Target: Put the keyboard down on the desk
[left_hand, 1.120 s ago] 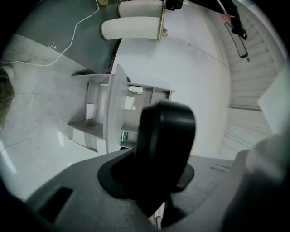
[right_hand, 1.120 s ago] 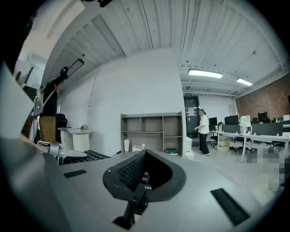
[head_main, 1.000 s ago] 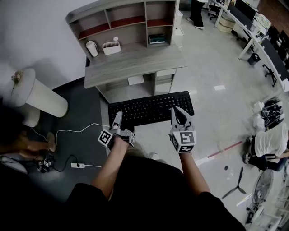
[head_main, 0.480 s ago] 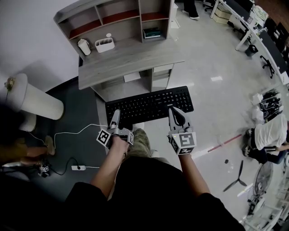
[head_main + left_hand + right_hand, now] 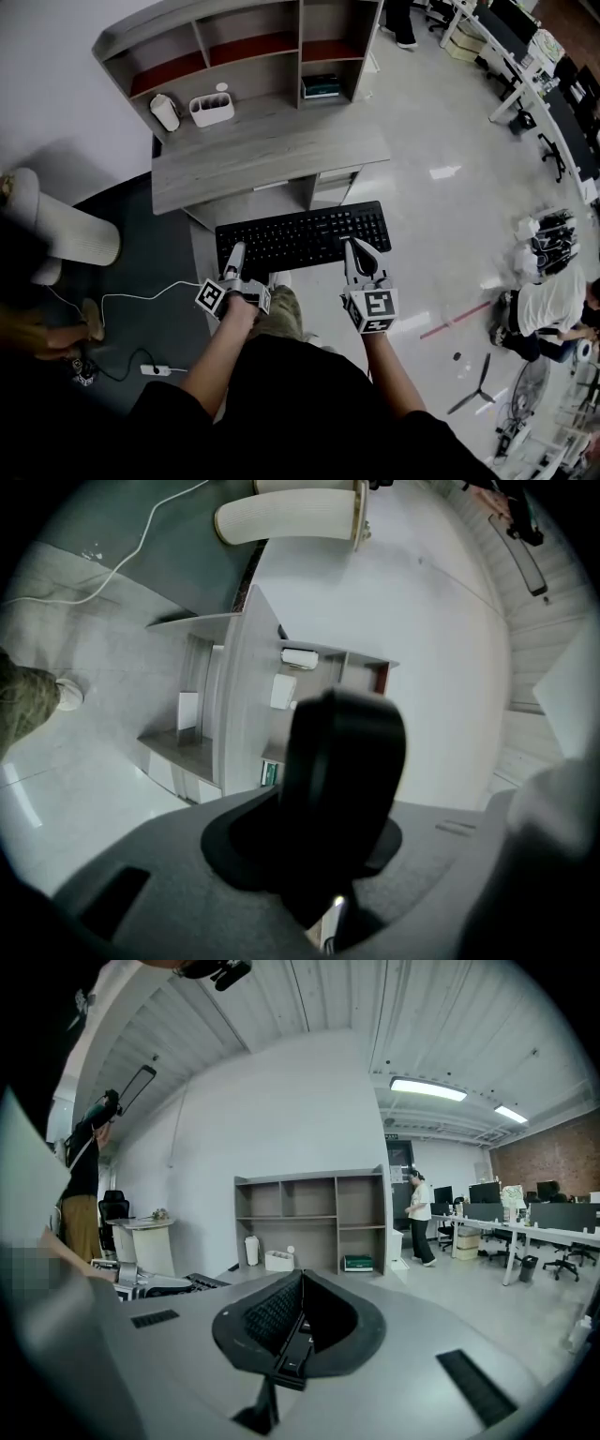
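A black keyboard (image 5: 302, 237) hangs level in the air in front of the grey desk (image 5: 262, 155), just short of the desk's front edge. My left gripper (image 5: 234, 258) is shut on the keyboard's near left edge. The right gripper (image 5: 356, 253) is shut on its near right edge. In the left gripper view the keyboard (image 5: 342, 780) shows end-on as a dark slab between the jaws. In the right gripper view the keyboard (image 5: 281, 1321) and its keys sit in the slot between the jaws, with the desk (image 5: 309, 1218) and its shelves straight ahead.
On the desk stand a white jar (image 5: 165, 112) and a white holder (image 5: 211, 110); a green book (image 5: 321, 86) lies in a shelf. A white pedestal (image 5: 80, 239) stands at left, a cable and power strip (image 5: 150, 368) on the floor. A person (image 5: 548, 305) sits at right.
The desk has grown larger and drawn nearer in the head view. Both grippers keep their hold on the keyboard, which stays in the air in front of the desk.
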Action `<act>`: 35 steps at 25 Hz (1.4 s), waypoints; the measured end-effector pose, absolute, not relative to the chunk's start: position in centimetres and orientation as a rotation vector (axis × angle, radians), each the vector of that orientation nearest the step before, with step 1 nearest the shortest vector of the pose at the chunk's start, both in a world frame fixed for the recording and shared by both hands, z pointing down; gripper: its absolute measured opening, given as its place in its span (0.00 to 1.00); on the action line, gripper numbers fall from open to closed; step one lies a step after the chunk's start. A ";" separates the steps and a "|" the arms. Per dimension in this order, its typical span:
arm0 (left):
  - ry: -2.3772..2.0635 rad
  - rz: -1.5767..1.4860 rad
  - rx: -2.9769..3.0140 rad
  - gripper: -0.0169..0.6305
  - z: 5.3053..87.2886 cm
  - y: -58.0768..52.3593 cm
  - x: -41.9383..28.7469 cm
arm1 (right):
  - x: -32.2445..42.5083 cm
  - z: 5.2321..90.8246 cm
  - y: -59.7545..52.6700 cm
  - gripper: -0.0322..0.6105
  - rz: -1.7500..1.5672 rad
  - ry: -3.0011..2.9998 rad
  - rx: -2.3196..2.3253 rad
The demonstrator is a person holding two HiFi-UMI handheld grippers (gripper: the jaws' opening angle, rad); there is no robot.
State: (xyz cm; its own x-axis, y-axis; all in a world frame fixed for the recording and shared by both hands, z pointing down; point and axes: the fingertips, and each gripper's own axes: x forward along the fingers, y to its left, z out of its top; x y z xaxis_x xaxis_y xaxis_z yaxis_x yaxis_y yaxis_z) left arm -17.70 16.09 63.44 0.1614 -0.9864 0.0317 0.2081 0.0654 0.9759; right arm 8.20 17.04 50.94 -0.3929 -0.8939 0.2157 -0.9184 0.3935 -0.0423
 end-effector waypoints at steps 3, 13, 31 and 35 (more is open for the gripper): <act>-0.948 -1.153 1.073 0.19 63.8 12.2 -18.5 | 7.0 50.6 12.1 0.07 0.223 -2.481 1.621; -0.944 -1.141 1.073 0.19 63.1 -0.7 -21.4 | 4.6 48.7 -0.5 0.07 0.204 -2.417 1.652; -0.928 -1.129 0.972 0.19 64.8 -10.8 -20.5 | 4.3 49.8 -10.6 0.07 0.201 -2.405 1.664; -0.946 -1.156 0.948 0.19 65.4 -12.7 -19.4 | 6.2 49.7 -13.2 0.07 0.175 -2.428 1.655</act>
